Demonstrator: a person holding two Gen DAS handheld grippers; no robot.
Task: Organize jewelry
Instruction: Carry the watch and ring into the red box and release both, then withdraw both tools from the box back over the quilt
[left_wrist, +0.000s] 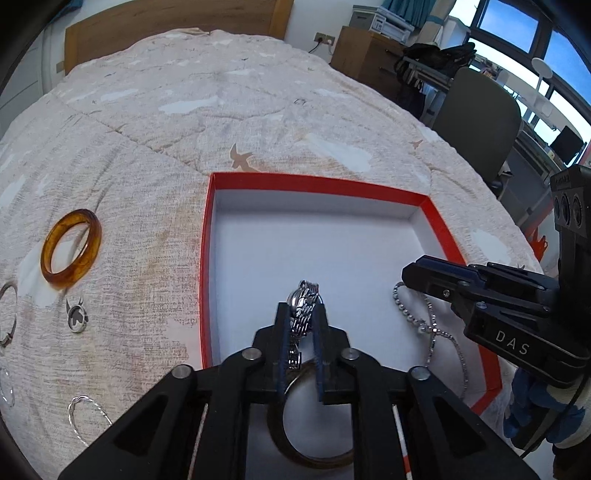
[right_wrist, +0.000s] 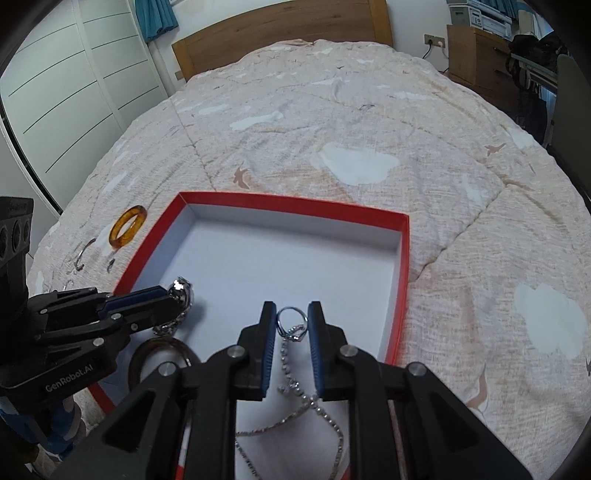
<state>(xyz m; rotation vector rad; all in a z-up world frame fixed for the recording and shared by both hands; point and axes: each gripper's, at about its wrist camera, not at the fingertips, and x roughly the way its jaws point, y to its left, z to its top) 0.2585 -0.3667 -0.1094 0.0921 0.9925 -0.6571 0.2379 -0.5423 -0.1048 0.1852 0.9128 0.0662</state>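
A red box (left_wrist: 441, 230) with a white floor lies on the bed; it also shows in the right wrist view (right_wrist: 404, 280). My left gripper (left_wrist: 302, 309) is shut on a silver metal-band watch (left_wrist: 303, 300) just above the box floor; the watch also shows in the right wrist view (right_wrist: 181, 290). A dark bangle (left_wrist: 314, 456) lies in the box beneath it. My right gripper (right_wrist: 291, 308) is open over a silver ring (right_wrist: 290, 319) and a silver chain necklace (right_wrist: 295, 387) lying in the box; the necklace also shows in the left wrist view (left_wrist: 430, 325).
An amber bangle (left_wrist: 70, 251) lies on the quilt left of the box, also in the right wrist view (right_wrist: 127, 226). Near it lie a small cat-shaped ring (left_wrist: 77, 316), a thin silver hoop (left_wrist: 7, 314) and a twisted silver bracelet (left_wrist: 86, 417). A chair and desk stand to the right.
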